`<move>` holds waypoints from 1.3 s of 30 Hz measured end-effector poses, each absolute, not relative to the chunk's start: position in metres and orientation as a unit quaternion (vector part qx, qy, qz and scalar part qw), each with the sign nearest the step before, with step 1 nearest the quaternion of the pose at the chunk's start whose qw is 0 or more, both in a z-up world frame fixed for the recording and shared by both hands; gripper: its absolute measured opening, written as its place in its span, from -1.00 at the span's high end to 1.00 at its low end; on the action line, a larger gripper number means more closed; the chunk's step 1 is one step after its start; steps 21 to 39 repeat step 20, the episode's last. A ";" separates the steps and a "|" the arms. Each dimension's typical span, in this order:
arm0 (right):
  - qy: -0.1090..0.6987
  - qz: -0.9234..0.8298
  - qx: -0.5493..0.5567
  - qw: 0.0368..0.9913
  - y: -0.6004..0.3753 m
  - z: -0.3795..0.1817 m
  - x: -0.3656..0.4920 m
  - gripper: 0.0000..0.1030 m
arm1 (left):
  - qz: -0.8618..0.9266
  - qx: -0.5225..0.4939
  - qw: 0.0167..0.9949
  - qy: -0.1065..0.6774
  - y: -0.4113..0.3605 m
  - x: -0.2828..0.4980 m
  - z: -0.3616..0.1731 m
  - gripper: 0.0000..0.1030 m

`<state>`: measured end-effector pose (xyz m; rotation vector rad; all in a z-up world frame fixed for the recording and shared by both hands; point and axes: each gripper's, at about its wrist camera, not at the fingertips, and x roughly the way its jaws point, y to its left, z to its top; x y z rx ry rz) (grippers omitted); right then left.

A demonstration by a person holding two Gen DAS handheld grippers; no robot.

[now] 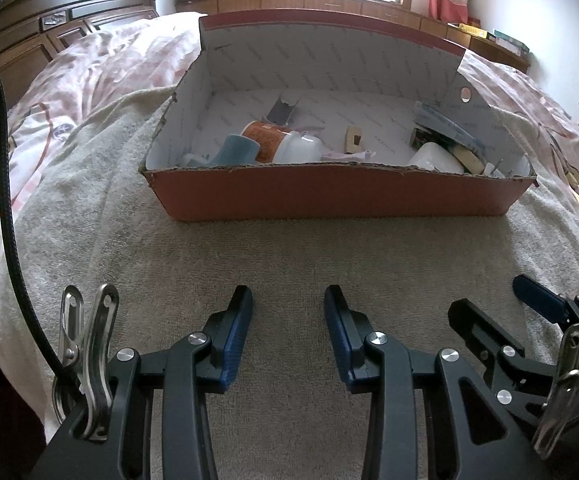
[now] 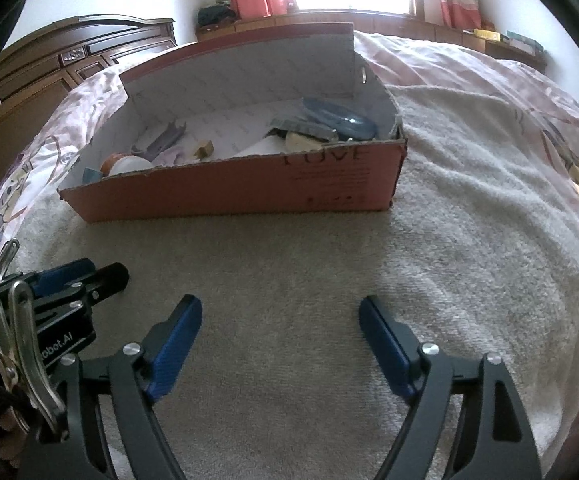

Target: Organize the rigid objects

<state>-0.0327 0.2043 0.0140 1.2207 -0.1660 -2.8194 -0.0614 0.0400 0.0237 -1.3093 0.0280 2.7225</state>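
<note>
Box (image 1: 341,196) sits centre frame in the left wrist view, upper centre-left in the right wrist view, on the towel (image 1: 289,256). Lid flap stands up at the back. Inside, left part: orange-white bottle (image 1: 279,144) beside a blue cup (image 1: 235,152); small wood block (image 1: 352,140) mid-floor; white jar (image 1: 437,158) and blue pack (image 1: 443,122) at right. Left gripper (image 1: 288,300) at bottom centre, fingers parted, holding nothing. Right gripper (image 2: 280,312) at bottom of its view, spread wide, also holding nothing. Both over bare towel, well apart from the box. Pink quilt (image 1: 129,60) around the towel.
</note>
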 end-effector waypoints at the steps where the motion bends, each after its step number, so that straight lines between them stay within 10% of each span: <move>1: -0.054 -0.916 0.396 0.032 0.204 0.014 -0.033 -0.65 | 0.900 -0.433 0.060 0.010 0.040 -0.061 0.024 0.25; 39: -0.050 -0.916 0.396 0.033 0.203 0.014 -0.033 -0.70 | 0.899 -0.433 0.060 0.009 0.039 -0.060 0.024 0.25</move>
